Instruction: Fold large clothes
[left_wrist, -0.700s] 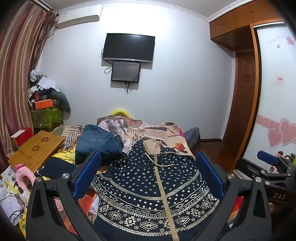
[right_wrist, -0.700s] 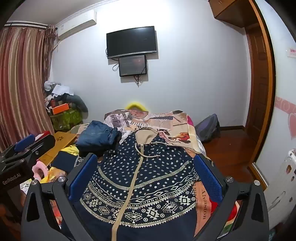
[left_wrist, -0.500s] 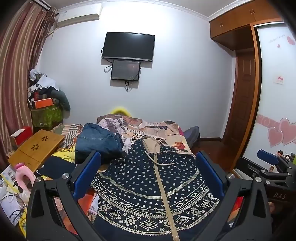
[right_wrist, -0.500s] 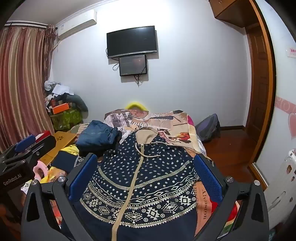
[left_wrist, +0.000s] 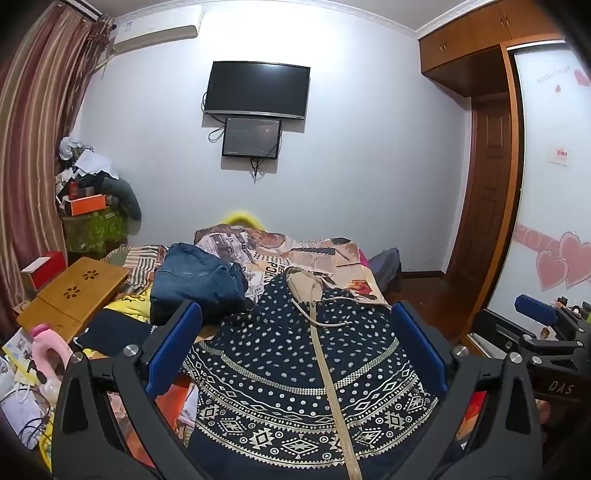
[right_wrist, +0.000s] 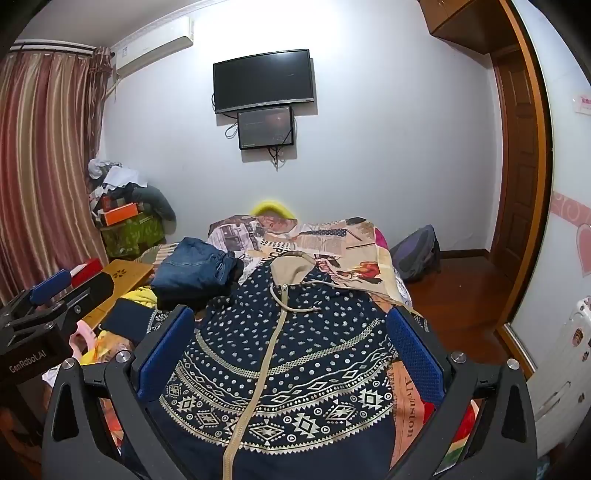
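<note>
Bright ceiling glare, sharp, fisheye-bent edges, dark corners.

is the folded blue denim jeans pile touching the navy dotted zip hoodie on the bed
Cannot tell: in the right wrist view the jeans overlap the hoodie's edge, but contact isn't plain.

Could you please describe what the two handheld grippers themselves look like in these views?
Both are alike: the left gripper and the right gripper have matte black bodies branching into two arms with triangular cut-outs and silver screws. Their jaws carry blue textured pads. In the other gripper's view, the left body bears white "GenRobot.AI" lettering and the right shows "DAS". No cables or sleeves show.
</note>
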